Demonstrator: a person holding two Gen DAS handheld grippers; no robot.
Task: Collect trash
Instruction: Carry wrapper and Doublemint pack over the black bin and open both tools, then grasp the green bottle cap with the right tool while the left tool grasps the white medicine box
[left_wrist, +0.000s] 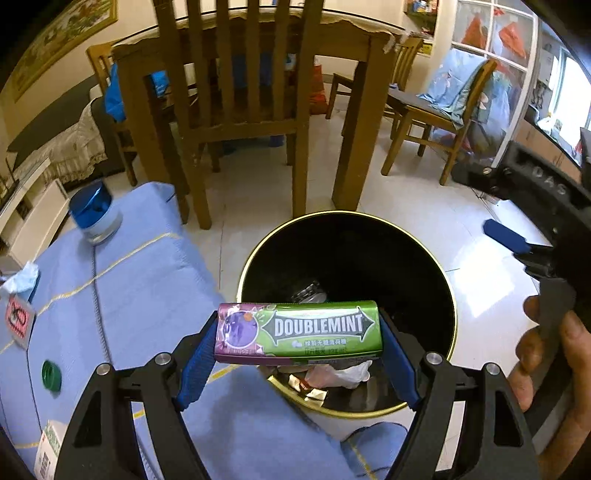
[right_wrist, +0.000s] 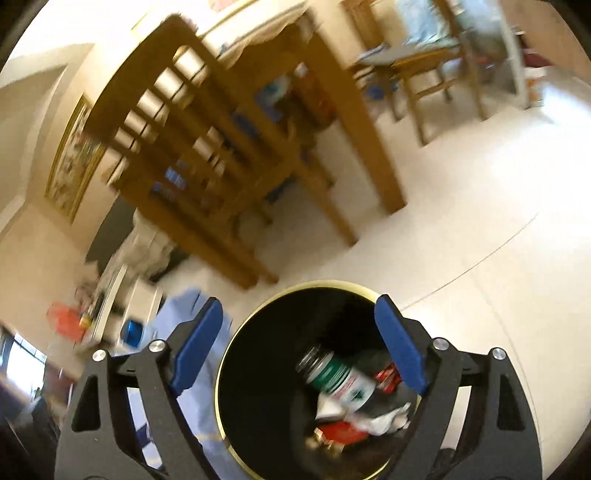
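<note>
The left tool (left_wrist: 298, 334) grips a green and purple Doublemint gum pack (left_wrist: 297, 332) crosswise, its 2 blue pads (left_wrist: 195, 363) pressed on the pack's short ends. The pack hangs over the near edge of a round black trash bin (left_wrist: 448, 295) with a gold rim, which stands on the pale tiled floor (left_wrist: 424, 218) just right of a surface under a light blue cloth (left_wrist: 147, 280).

On that cloth lie a green bottle cap (left_wrist: 51, 373), a crumpled blue tissue (left_wrist: 23, 278), a pink packet (left_wrist: 20, 320) and, farther off, a white jar with a blue lid (left_wrist: 96, 213).

The right tool (right_wrist: 299, 341) is spread wide above the bin (right_wrist: 236, 354) with nothing between its pads (right_wrist: 400, 343). Inside the bin lie a green and white can (right_wrist: 338, 376), red wrappers (right_wrist: 386, 376) and crumpled white paper (right_wrist: 384, 421). In the left view, a hand (left_wrist: 554, 373) holds the right tool's black body at the far right.

Beyond the bin stand a wooden chair (left_wrist: 243, 92) and a dining table (left_wrist: 369, 110).
</note>
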